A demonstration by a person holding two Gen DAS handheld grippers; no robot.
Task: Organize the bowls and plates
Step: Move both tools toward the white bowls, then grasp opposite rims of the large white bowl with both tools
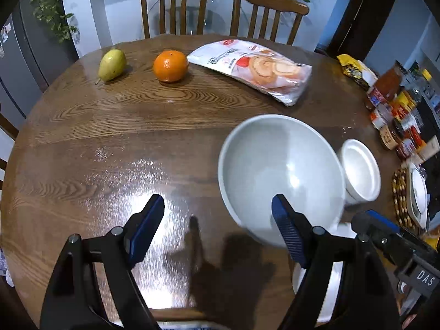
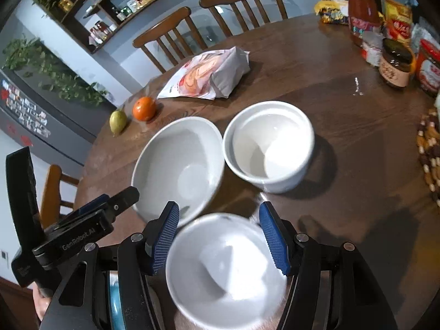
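We hold our left gripper [image 1: 218, 220] over the round wooden table [image 1: 110, 143], its fingers spread wide. The left finger hangs over bare wood and the right finger sits in front of the near rim of the wide bowl [image 1: 277, 170]; we cannot tell whether that pad touches the rim, and nothing lies between the two pads.

Our right gripper [image 2: 218, 238] has its fingers set apart on either side of a small white bowl [image 2: 225, 272], which looks blurred. The left pad lies close against the bowl's rim, but we cannot tell for sure whether the pads press on it.

Just beyond that bowl stands the wide bowl [image 2: 178, 165], and to its right, almost touching it, a straight-sided bowl [image 2: 268, 148]. All three are white and empty.

At the far left of the table lie a pear [image 1: 112, 64] and an orange [image 1: 170, 66], near each other but apart. To their right lies a bag of rolls [image 1: 253, 68]. Along the right edge stand jars and packets [image 2: 396, 63], crowded together, and a beaded mat [image 2: 429, 148] lies nearer to us on that side. Two wooden chairs [image 1: 176, 5] stand behind the far edge.
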